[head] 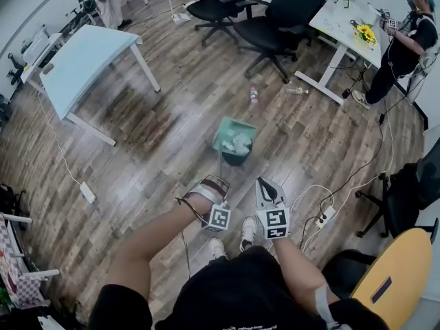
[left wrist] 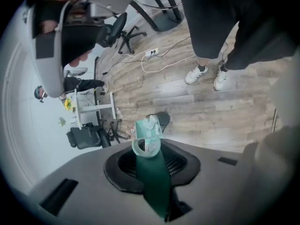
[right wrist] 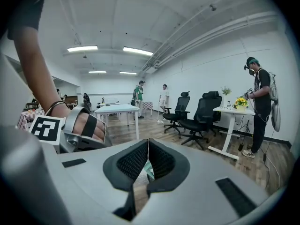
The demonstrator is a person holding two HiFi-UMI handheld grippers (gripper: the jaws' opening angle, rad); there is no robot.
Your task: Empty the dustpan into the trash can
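Head view showed the dustpan (head: 234,140) above the trash can (head: 236,160) on the floor (head: 172,115). The left tool (head: 214,182) gripped its green handle (left wrist: 153,182); the right tool (head: 266,188) was clenched shut, empty.

Floor, centre: trash can (head: 236,158), with dustpan (head: 234,137) over its mouth; whether it touches the rim cannot be told. The dustpan's handle (left wrist: 154,182) runs back between the jaws of the left gripper (head: 215,179), just left of the right gripper (head: 265,183).
Beyond the can: bottle (head: 254,95) on the floor.
Left: table (head: 82,64), with power strip (head: 88,192) on the floor nearer.
Behind: office chairs (head: 275,12).
Far right: desk (head: 337,23) with flowers (head: 365,33) on it.
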